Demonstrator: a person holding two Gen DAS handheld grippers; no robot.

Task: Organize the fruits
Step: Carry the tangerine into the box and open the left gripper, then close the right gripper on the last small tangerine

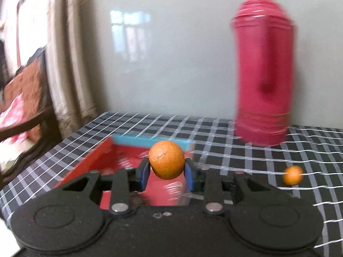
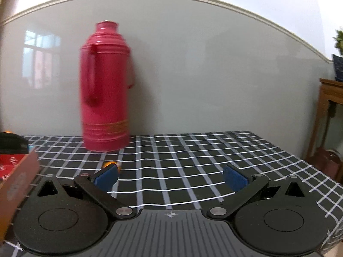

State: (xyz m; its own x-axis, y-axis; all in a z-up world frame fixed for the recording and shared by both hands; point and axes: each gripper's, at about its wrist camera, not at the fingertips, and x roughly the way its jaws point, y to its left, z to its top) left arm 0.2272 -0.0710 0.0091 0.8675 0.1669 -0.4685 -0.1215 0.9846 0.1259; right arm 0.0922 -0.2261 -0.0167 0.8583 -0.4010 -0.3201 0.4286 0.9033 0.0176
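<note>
Orange fruit (image 1: 166,159) sits pinched in the left claw (image 1: 166,172) above the red box (image 1: 90,160); lower gently before releasing. Right claw (image 2: 170,176) gapes empty.

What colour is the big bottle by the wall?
The big bottle is pinkish red with a gold band low down, clearest in the right wrist view.

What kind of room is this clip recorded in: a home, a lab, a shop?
Most likely a home living or dining room. A red thermos flask stands on a table with a checked cloth against a plain wall, and a carved wooden chair and a wooden side cabinet stand nearby.
</note>
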